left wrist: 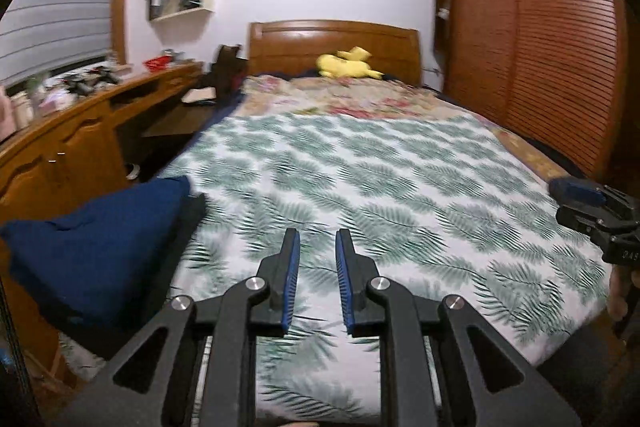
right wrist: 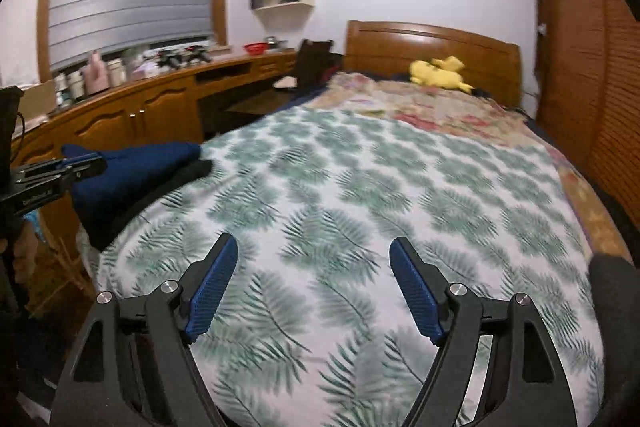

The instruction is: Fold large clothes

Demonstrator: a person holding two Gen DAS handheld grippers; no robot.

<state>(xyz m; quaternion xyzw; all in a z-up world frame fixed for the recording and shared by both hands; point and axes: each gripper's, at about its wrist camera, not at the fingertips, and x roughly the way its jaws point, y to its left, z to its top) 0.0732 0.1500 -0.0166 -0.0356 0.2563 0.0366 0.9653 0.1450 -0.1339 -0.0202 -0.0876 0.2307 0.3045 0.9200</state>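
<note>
A folded navy blue garment (left wrist: 96,247) lies on a black garment (left wrist: 188,223) at the bed's near left corner; both show in the right wrist view, the navy one (right wrist: 132,175) over the black one (right wrist: 188,171). My left gripper (left wrist: 318,239) hovers above the leaf-print bedspread (left wrist: 380,179), its jaws a small gap apart and empty. My right gripper (right wrist: 314,247) is wide open and empty above the same bedspread (right wrist: 360,187). Each gripper shows at the edge of the other's view: the right gripper (left wrist: 592,207) and the left gripper (right wrist: 60,171).
A yellow plush toy (left wrist: 348,65) lies by the wooden headboard (left wrist: 332,43). A wooden desk (left wrist: 80,131) with clutter runs along the left. Slatted wardrobe doors (left wrist: 540,39) stand on the right. A dark cloth (right wrist: 616,307) sits at the bed's near right edge.
</note>
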